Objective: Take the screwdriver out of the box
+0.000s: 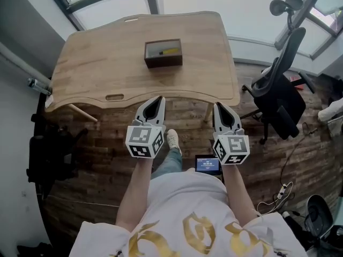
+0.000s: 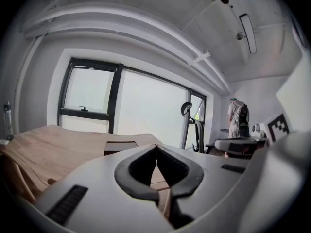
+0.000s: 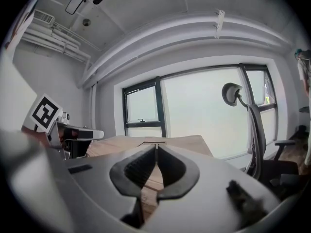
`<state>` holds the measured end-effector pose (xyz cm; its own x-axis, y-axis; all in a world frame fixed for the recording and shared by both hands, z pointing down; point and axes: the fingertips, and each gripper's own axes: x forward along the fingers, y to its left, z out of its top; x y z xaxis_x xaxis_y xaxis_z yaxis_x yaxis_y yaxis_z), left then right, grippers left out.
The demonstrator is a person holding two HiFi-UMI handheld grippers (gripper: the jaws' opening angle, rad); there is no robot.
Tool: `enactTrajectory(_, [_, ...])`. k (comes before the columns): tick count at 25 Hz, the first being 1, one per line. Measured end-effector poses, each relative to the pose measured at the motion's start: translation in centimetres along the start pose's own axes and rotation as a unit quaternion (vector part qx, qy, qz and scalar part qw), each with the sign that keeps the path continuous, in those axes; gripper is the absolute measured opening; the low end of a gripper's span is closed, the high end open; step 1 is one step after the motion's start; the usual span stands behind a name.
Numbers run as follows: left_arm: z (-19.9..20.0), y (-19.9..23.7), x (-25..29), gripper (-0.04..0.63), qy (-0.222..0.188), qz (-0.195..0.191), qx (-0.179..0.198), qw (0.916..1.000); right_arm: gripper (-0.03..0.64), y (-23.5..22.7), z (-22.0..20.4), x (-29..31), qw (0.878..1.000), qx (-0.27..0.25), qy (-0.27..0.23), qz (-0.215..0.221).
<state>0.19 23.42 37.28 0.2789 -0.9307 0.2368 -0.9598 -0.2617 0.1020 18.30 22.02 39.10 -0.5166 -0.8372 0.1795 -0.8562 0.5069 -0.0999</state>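
Hovering left gripper (image 1: pixel 159 98): pressing jaws together, gripping nothing, by table (image 1: pixel 102 63) edge.
Right gripper (image 1: pixel 218 106): showing jaws together, empty.
Box (image 1: pixel 163 62): sitting mid-table, holding screwdriver (image 1: pixel 169 51).

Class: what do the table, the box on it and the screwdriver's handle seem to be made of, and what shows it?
Table: light matt wood, grain and plank lines visible. Box: probably dark-stained wood, brown, flat-walled; grain too small to tell. Screwdriver handle: likely plastic, judging by its bright yellow.
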Motion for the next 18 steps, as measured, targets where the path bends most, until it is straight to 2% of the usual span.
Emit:
enactTrajectory(2, [0.3,2.0,2.0,0.015,0.002,0.009,-0.016,0.9998,0.034,-0.8,0.1,2.3,1.0,-0.011,0.01,-0.003])
enactTrajectory(6, [0.6,6.3,5.8,0.015,0.011,0.043,-0.007,0.999,0.034,-2.2,0.6,7.2,0.999,-0.028,0.026,-0.011])
enactTrajectory(9, [1.2,9.3,8.7,0.015,0.015,0.055,-0.008,0.9984,0.034,-2.8,1.6,11.1,0.999,-0.039,0.033,-0.013])
enactTrajectory(11, [1.6,10.9,10.4,0.015,0.018,0.049,-0.015,0.9986,0.034,-3.1,2.2,13.4,0.998,-0.041,0.037,-0.014])
enactTrajectory(15, [2.4,13.1,13.8,0.015,0.017,0.006,-0.068,0.9975,0.034,-3.4,2.7,17.5,0.998,-0.042,0.047,-0.019])
enactTrajectory(18, [2.6,14.8,16.0,0.015,0.025,-0.008,-0.07,0.9972,0.034,-3.4,2.7,20.3,0.997,-0.043,0.054,-0.021])
